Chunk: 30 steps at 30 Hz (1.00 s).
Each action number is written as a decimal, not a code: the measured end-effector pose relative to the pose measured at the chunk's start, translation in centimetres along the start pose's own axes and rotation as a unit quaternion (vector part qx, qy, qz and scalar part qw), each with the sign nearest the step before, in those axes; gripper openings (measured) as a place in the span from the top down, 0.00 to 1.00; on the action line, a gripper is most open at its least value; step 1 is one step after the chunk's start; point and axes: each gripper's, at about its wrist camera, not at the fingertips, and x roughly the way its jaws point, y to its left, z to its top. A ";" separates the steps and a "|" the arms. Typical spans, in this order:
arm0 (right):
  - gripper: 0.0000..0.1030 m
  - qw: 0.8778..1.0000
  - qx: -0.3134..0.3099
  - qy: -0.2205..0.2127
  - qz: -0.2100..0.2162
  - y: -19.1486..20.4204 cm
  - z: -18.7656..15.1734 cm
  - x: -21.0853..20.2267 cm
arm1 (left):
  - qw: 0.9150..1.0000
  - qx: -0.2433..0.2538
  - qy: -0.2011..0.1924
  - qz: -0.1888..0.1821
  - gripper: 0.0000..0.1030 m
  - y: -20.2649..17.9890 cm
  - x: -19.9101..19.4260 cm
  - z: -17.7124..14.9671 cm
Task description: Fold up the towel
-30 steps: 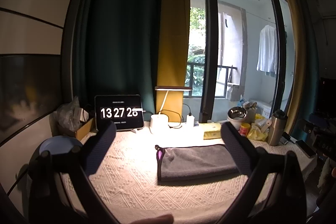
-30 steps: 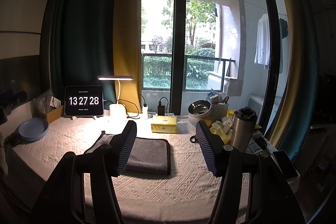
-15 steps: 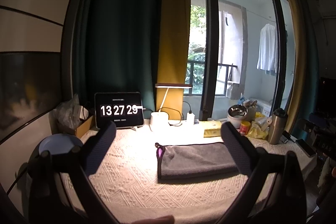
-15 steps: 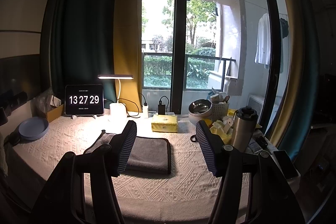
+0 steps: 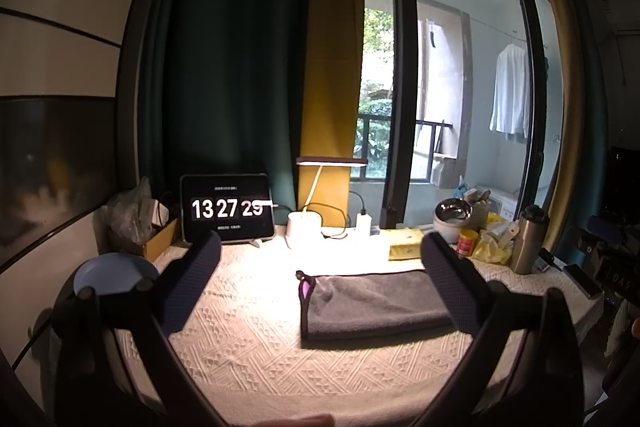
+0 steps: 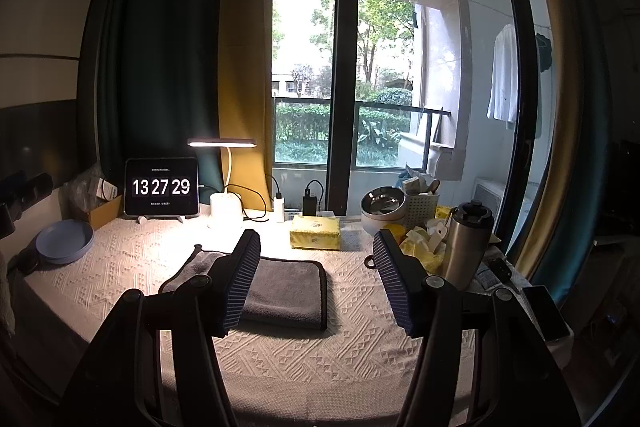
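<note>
A grey towel (image 5: 372, 301) lies folded into a flat rectangle on the cream patterned tablecloth (image 5: 248, 339), with a purple tag at its left end. It also shows in the right wrist view (image 6: 284, 293). My left gripper (image 5: 320, 283) is open and empty, held back above the table's near side, with its right finger over the towel's right end. My right gripper (image 6: 316, 281) is open and empty, held above the towel, and its left finger hides part of the towel.
A tablet clock (image 6: 161, 187), a lit desk lamp (image 6: 224, 203) and chargers stand at the back. A yellow tissue pack (image 6: 315, 231), a steel bowl (image 6: 382, 203), a basket and a steel flask (image 6: 466, 243) crowd the right. A blue plate (image 6: 64, 241) sits left.
The clock has gone from 13:27:28 to 13:27:29. Both grippers stay open and barely move; the towel lies still.
</note>
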 end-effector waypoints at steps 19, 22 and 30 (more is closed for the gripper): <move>0.40 1.000 -0.001 0.003 0.003 0.3 -0.3 0.3 | 1.000 -0.001 0.004 0.000 0.02 0.1 0.1 -0.5; 0.40 1.000 -0.001 0.005 0.005 0.3 -0.5 0.4 | 1.000 -0.001 0.006 0.000 0.02 0.1 0.3 -0.5; 0.40 1.000 0.002 0.013 0.011 0.1 -0.5 1.7 | 1.000 -0.003 0.029 -0.004 0.02 -0.1 2.1 -0.9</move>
